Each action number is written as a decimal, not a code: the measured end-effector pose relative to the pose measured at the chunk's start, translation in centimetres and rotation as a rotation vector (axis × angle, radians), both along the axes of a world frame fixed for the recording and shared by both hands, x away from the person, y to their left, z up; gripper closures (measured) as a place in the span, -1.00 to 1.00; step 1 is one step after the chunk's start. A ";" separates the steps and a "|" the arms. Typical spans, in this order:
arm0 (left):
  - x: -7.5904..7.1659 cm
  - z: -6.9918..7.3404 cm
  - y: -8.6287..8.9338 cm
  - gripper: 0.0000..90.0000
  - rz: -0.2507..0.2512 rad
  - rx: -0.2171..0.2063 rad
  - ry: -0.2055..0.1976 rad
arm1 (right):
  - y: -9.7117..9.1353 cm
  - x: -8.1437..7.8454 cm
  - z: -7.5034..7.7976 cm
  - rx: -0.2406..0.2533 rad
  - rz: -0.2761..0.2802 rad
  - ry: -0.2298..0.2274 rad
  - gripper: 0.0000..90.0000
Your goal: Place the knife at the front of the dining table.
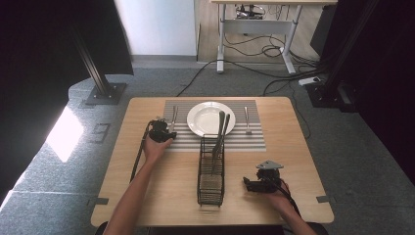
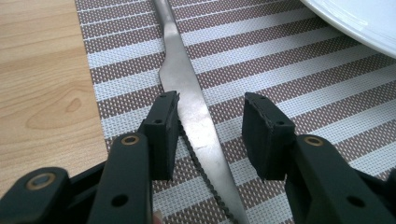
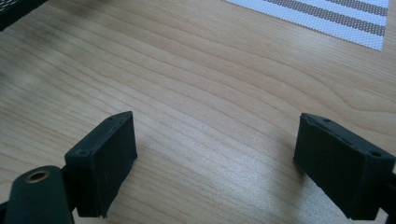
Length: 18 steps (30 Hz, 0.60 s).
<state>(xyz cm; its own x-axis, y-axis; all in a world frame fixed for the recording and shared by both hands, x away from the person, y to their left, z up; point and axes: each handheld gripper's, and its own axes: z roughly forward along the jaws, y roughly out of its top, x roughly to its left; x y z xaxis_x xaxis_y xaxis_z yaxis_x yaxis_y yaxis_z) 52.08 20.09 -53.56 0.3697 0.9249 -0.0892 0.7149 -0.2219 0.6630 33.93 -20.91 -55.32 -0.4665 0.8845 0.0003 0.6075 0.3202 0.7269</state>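
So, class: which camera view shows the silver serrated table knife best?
The left gripper view: the silver serrated table knife lies close-up on the striped mat, its teeth visible. The high view shows it as a small sliver; the right gripper view faces bare wood.

A steel table knife (image 2: 191, 116) lies flat on the striped placemat (image 2: 303, 79), along its left edge and just left of the white plate (image 2: 359, 23). Its blade has a serrated edge and its slim handle runs away toward the far side of the mat. The metal is dull silver with a soft shine. The blade sits between the 2 jaws of the left gripper (image 2: 210, 133), close against one pad and clear of the other. From above, the knife (image 1: 173, 119) lies roughly parallel to the mat's short side.
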 end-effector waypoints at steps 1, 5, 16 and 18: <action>0.0 0.0 0.0 0.25 -0.001 -0.002 0.001 | 0.0 0.0 0.0 0.000 0.000 0.000 -0.71; 0.1 0.0 0.2 0.20 0.000 -0.028 0.007 | 0.0 0.0 0.0 0.000 0.000 0.000 -0.71; -2.2 2.9 1.3 -0.07 0.010 -0.067 -0.132 | -0.1 0.0 0.0 0.002 0.008 0.004 -0.72; -2.8 3.2 1.6 -0.11 0.002 -0.075 -0.131 | -0.1 0.1 0.0 0.001 0.010 0.004 -0.72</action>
